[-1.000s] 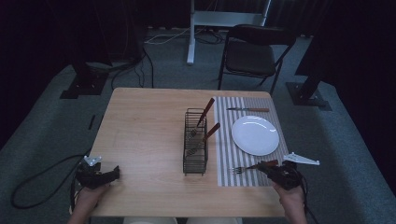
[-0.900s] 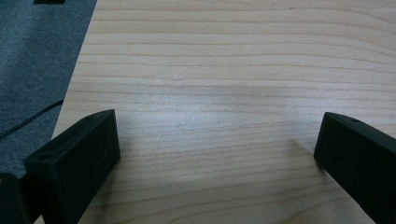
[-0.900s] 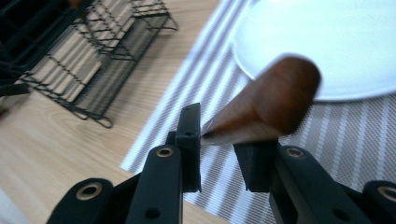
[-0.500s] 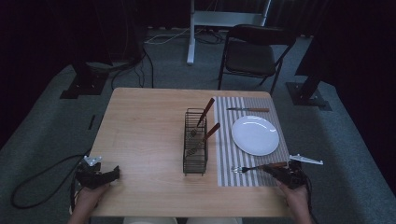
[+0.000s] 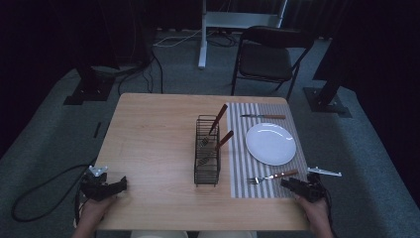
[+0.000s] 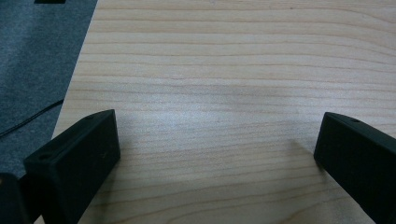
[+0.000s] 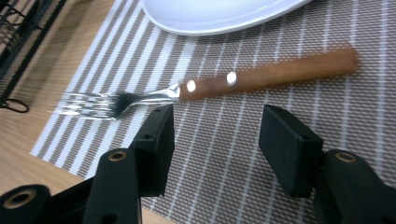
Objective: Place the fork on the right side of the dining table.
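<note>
Fork: wood handle w/ two rivets, metal tines; lies flat on striped placemat, near edge, just below the plate. In the high view, tines point toward the rack, handle toward the R side.
R gripper: jaws have just been opening; now apart, nothing between them. Fork lies just beyond the tips, not touched. In the high view it sits at the mat's near R corner, just beside the fork handle end.
L gripper: jaws wide apart, bare table betw. them, no grip. Sits at near L corner of the table, well apart from everything else.
Wire rack: black, narrow, upright in mid-table, touching or just beside the mat's L edge – can't tell which.
Rack contents: two utensils w/ brown handles, leaning, handles sticking up and out toward the mat; metal ends down inside. Kind of utensil too small to tell. Near end of the rack looks unfilled.
Plate: white, round, nothing on it, rests on the mat.
Knife: brown handle, lies flat across the mat's far end, beyond the plate, apart from it.
Table: light wood.
Chair: black folding, beyond the far edge.
</note>
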The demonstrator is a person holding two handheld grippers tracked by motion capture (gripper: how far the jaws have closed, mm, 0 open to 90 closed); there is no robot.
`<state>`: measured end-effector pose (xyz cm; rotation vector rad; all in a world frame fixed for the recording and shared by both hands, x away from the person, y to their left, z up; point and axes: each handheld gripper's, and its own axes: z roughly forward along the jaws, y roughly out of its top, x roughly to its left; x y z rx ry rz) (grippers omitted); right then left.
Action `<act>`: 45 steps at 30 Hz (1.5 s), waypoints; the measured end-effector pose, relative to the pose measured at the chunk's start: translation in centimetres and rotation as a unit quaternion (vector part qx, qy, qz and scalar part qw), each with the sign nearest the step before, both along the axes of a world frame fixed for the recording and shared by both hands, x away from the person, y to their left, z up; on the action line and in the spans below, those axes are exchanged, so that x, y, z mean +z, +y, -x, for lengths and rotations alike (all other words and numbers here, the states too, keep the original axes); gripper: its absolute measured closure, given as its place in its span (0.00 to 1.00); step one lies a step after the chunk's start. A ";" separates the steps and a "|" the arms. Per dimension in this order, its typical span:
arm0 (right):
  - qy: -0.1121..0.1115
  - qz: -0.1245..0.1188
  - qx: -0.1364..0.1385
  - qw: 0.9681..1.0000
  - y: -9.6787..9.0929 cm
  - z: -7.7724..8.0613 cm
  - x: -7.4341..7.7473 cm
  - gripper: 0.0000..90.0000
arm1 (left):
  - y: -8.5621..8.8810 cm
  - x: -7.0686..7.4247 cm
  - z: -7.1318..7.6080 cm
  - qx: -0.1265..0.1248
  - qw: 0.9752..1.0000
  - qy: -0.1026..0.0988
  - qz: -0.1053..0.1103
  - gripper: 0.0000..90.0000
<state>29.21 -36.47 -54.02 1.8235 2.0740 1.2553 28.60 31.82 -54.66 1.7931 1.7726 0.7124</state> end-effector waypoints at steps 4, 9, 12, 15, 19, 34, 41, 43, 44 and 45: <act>-0.009 0.023 -0.002 1.000 0.5 0.8 0.3 0.44 | 0.0 0.0 0.0 0.000 1.000 0.000 0.000 0.01; -0.019 0.045 0.008 0.999 2.7 2.0 0.4 0.32 | 0.0 0.0 0.0 0.000 1.000 0.000 0.000 0.01; -0.028 0.046 0.018 0.998 4.4 2.4 0.3 0.25 | 0.0 0.0 0.0 0.000 1.000 0.000 0.000 0.01; -0.039 0.047 0.027 0.998 6.2 2.9 0.2 0.24 | 0.0 0.0 0.0 0.000 1.000 0.000 0.000 0.01; -0.065 0.104 0.013 0.992 8.7 3.2 0.1 0.23 | 0.0 0.0 0.0 0.000 1.000 0.000 0.000 0.01; -0.069 0.203 -0.070 0.974 12.2 1.4 -0.8 0.16 | 0.0 0.0 0.0 0.000 1.000 0.000 0.000 0.01; -0.064 0.202 -0.092 0.973 12.9 0.6 -0.8 0.15 | 0.0 0.0 0.0 0.000 1.000 0.000 0.000 0.01; -0.065 0.202 -0.099 0.972 13.0 0.4 -0.9 0.15 | 0.0 0.0 0.0 0.000 1.000 0.000 0.000 0.01; -0.067 0.203 -0.102 0.971 13.1 0.4 -0.9 0.15 | 0.0 0.0 0.0 0.000 1.000 0.000 0.000 0.01; -0.067 0.203 -0.104 0.971 13.1 0.3 -0.9 0.15 | 0.0 0.0 0.0 0.000 1.000 0.000 0.000 0.01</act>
